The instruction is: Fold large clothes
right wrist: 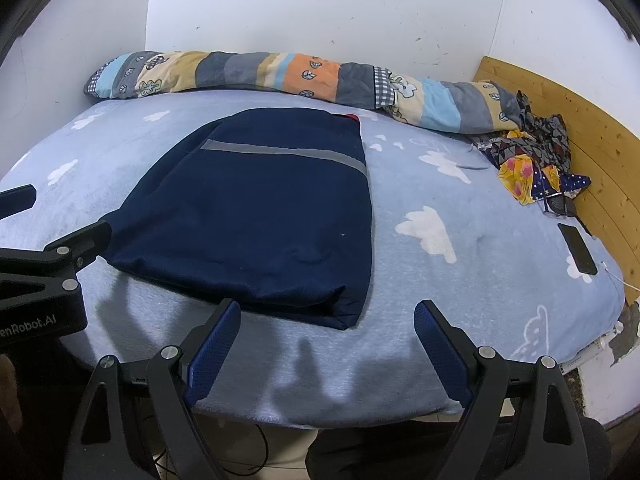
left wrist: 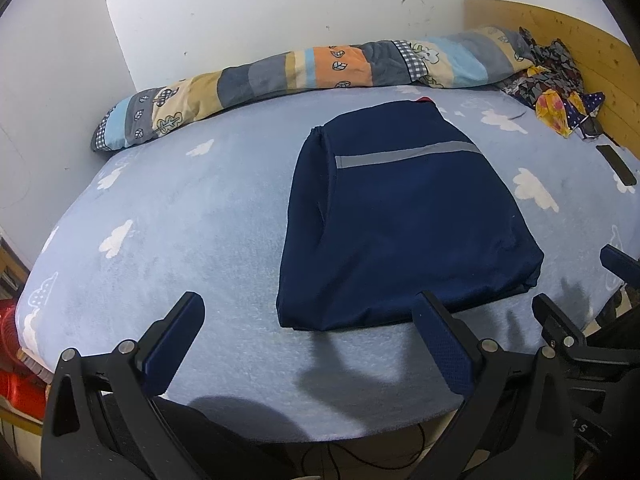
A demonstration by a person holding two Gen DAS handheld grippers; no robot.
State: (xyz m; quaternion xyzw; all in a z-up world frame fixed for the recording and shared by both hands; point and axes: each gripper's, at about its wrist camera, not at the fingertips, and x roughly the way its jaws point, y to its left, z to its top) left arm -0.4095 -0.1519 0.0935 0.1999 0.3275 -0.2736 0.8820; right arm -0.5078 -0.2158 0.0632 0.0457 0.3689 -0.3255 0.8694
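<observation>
We counted one folded navy garment (left wrist: 404, 216) at the bed's centre and one rolled patchwork quilt (left wrist: 304, 72) at twelve o'clock. At two o'clock lay one heap of patterned cloth (left wrist: 556, 92), and at three o'clock one dark phone (left wrist: 616, 164). Two grippers, the left gripper (left wrist: 308, 344) and the right gripper (right wrist: 328, 344), sat at six o'clock.

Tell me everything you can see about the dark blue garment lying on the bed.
The navy garment is already folded into a compact, roughly rectangular bundle lying flat on the light blue cloud-print sheet. It looks like soft, matte fabric. A grey stripe crosses its upper face, and a bit of red shows at the far edge. Folded layers run along its left side. Neither the left gripper nor the right gripper touches it; both are open, at the near edge.
</observation>
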